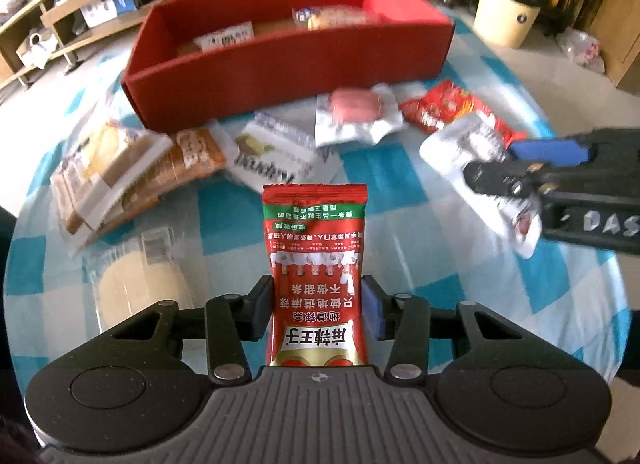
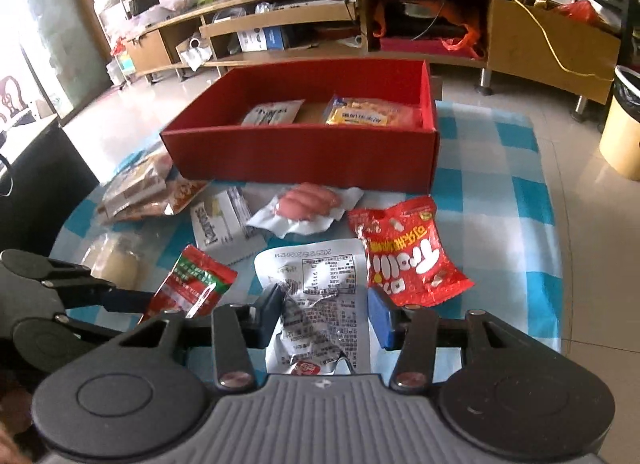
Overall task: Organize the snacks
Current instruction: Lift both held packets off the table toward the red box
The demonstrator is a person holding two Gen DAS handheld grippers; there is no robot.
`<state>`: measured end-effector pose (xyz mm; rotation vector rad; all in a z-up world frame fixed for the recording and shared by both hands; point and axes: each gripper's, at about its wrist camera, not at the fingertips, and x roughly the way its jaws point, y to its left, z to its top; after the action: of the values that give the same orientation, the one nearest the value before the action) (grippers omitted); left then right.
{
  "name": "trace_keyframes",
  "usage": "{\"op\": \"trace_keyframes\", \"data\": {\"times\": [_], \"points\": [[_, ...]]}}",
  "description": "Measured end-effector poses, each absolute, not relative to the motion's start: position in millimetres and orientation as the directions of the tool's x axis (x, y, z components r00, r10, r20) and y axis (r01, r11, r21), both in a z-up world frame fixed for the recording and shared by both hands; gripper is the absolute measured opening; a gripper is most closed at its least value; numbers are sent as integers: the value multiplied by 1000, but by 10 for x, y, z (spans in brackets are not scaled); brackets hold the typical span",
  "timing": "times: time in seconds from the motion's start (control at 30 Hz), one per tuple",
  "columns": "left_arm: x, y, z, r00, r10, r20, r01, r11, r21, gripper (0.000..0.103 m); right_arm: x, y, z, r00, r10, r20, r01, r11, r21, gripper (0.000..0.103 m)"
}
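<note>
My left gripper (image 1: pixel 318 306) is shut on a red spicy-strip packet (image 1: pixel 316 260) and holds it upright above the table; it also shows in the right wrist view (image 2: pixel 192 284). My right gripper (image 2: pixel 326 314) is closed around a white-and-silver snack packet (image 2: pixel 316 304), which also shows in the left wrist view (image 1: pixel 476 168). A red open box (image 2: pixel 304 152) stands at the far side and holds a white packet (image 2: pixel 272 112) and a yellow packet (image 2: pixel 360 112). The box shows in the left wrist view too (image 1: pixel 280 60).
On the blue-checked tablecloth (image 2: pixel 492 216) lie a red candy bag (image 2: pixel 404 252), a pink sausage pack (image 2: pixel 308 204), a white cracker pack (image 2: pixel 224 224), several brown bread packs (image 1: pixel 120 168) and a pale round cake (image 1: pixel 136 288). A yellow bin (image 2: pixel 624 132) stands right.
</note>
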<state>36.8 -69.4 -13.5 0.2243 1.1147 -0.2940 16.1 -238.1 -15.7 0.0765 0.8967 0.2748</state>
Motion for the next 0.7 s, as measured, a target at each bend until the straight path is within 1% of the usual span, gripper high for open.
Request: {"op": "trace_keyframes", "data": {"times": [0.7], "points": [[642,-646,160,500,-132,-856,296,955,26,53,392,-2321,-23,627,269,-731,-211,962,173,44]]}}
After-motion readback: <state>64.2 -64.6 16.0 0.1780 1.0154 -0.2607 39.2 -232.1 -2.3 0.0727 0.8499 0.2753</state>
